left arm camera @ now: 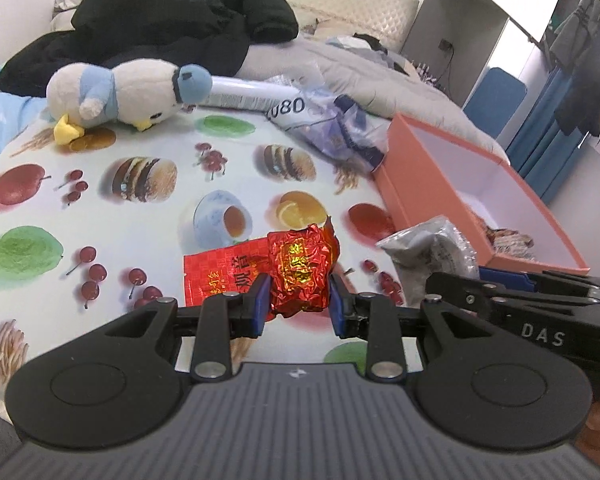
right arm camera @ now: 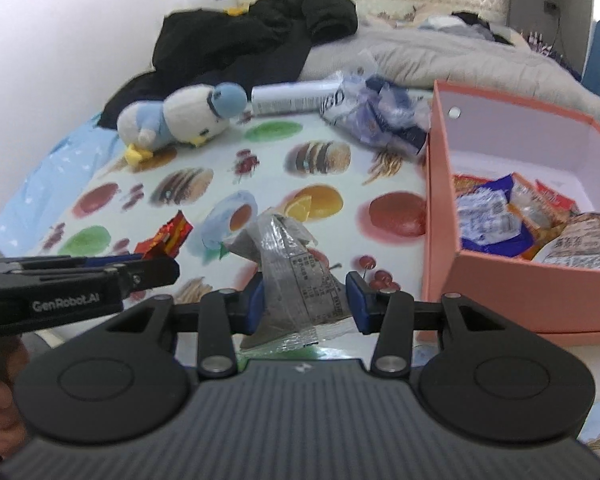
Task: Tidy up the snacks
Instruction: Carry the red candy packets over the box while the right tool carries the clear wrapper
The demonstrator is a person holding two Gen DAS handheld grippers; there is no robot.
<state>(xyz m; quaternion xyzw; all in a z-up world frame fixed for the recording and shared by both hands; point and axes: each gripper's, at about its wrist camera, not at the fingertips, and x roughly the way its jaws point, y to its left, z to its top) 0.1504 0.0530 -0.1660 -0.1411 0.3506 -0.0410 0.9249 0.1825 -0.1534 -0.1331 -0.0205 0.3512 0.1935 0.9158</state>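
Claw states first: our left claw (left arm camera: 298, 304) was closed partway on a crumpled red foil packet (left arm camera: 300, 272), its blue pads touching both sides, and our right claw (right arm camera: 306, 300) sat with its jaws either side of a grey clear-wrapped packet (right arm camera: 292, 276); the left pad touched the wrap, but we could not tell whether the right pad did. Both packets were at the near edge of the fruit-print cloth (left arm camera: 140, 216) spread over the bed. Under the foil packet lay a flat red sachet (left arm camera: 216, 276), partly covered, its print too blurred for us to read. From the right wrist view only a corner of the red foil showed past the left claw's side.

We counted two claws, one packet in each, one flat sachet, and one orange box (right arm camera: 512, 284) just right of the grey packet. It was open at the top and already held several wrapped snacks (right arm camera: 488, 220); how many we could not make out, as they overlapped and the box wall cut some off.

Farther back lay one purple-blue bag (left arm camera: 340, 136) touching the box's far corner, one white tube (left arm camera: 244, 94), one plush penguin (left arm camera: 128, 92) on its side, and a heap of black clothes (left arm camera: 160, 20). Between the penguin and our claws the cloth lay bare.
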